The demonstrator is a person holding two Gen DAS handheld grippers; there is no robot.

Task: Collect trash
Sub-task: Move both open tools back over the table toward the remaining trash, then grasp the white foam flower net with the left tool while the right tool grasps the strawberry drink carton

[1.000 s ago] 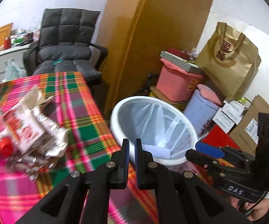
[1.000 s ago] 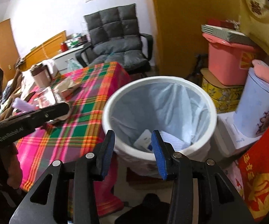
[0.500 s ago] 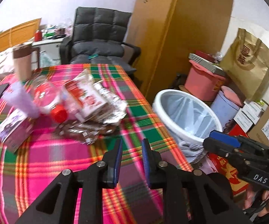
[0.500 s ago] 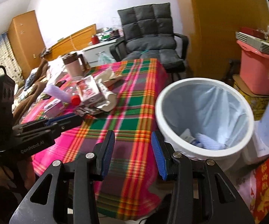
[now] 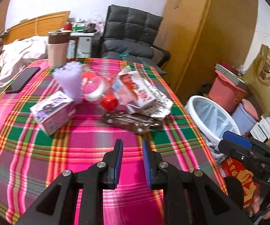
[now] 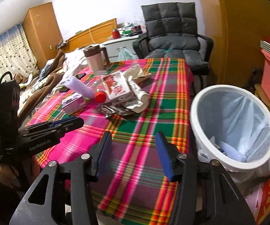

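A heap of trash lies mid-table on the plaid cloth (image 5: 90,144): a purple box (image 5: 53,110), a lilac crumpled piece (image 5: 69,80), a clear bottle with a red cap (image 5: 108,103), a red-and-white carton (image 5: 135,91), a silver foil wrapper (image 5: 159,103) and a brown wrapper (image 5: 131,121). My left gripper (image 5: 132,146) hovers over the bare cloth short of the heap, jaws parted and empty. My right gripper (image 6: 134,138) is at the table's near right corner, its jaws opening with nothing between them. The white lined bin (image 6: 232,125) stands on the floor right of the table, with some scraps inside.
A tall mug (image 5: 57,46) and a black phone (image 5: 22,79) sit at the table's far left. A grey padded chair (image 5: 131,35) stands behind the table. Right of the bin are a pink tub (image 5: 226,91), boxes and a gold paper bag (image 5: 266,80). A bed lies to the left.
Both grippers swung left from above the bin to over the table, so the trash heap came to the middle of view. The left jaws went from nearly shut to parted; the right jaws spread wider.
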